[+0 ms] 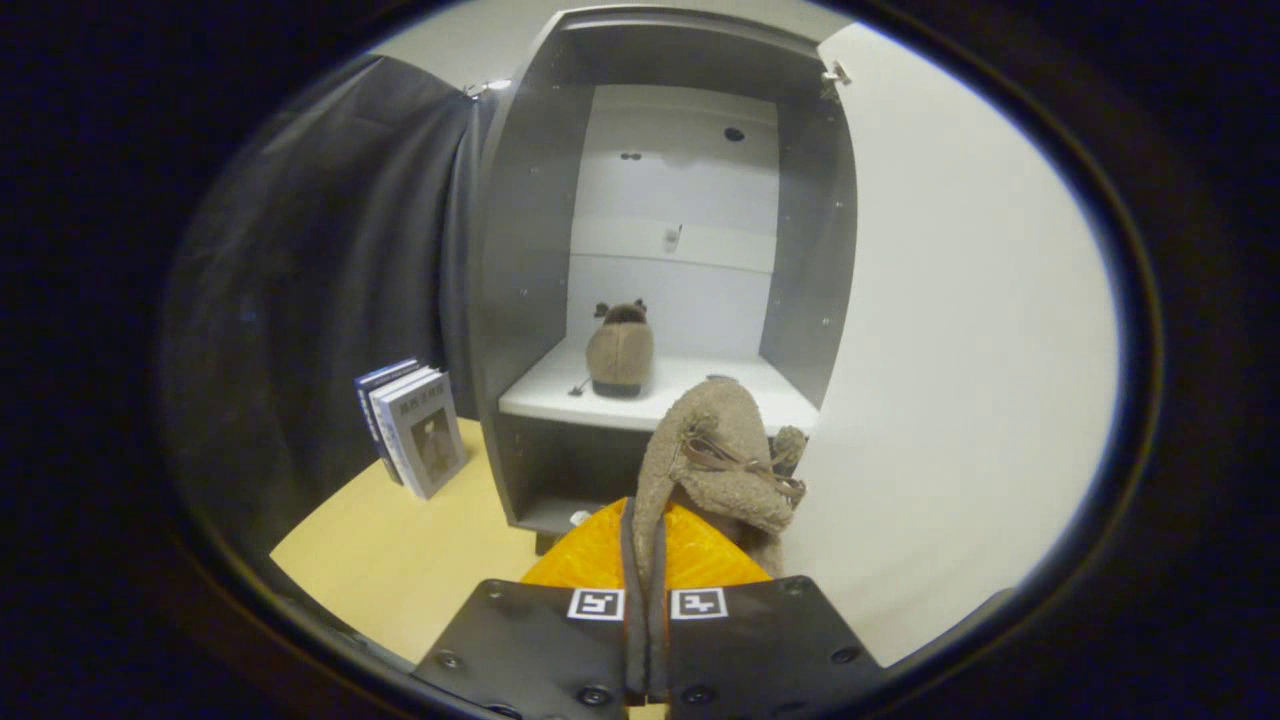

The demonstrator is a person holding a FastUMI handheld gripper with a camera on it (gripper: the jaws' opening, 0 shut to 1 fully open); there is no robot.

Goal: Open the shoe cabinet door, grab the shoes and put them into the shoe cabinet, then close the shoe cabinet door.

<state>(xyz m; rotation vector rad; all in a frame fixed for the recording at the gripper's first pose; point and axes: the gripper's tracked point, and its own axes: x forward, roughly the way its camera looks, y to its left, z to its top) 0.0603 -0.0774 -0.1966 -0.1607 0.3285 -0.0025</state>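
Observation:
My gripper [646, 545] is shut on a tan fuzzy shoe [715, 450], both fingers pinching its heel rim while the shoe hangs ahead of them, laces loose. It is held just in front of the open grey shoe cabinet [520, 300]. A second matching shoe [620, 352] stands on the cabinet's white shelf [690, 395], toward the left, toe pointing to the back. The white cabinet door [960, 350] is swung wide open on the right, close beside the held shoe.
A few books [415, 428] stand upright on the light wooden tabletop [420, 550] to the left of the cabinet. A dark curtain [320, 280] hangs behind them. A lower dark compartment sits beneath the white shelf.

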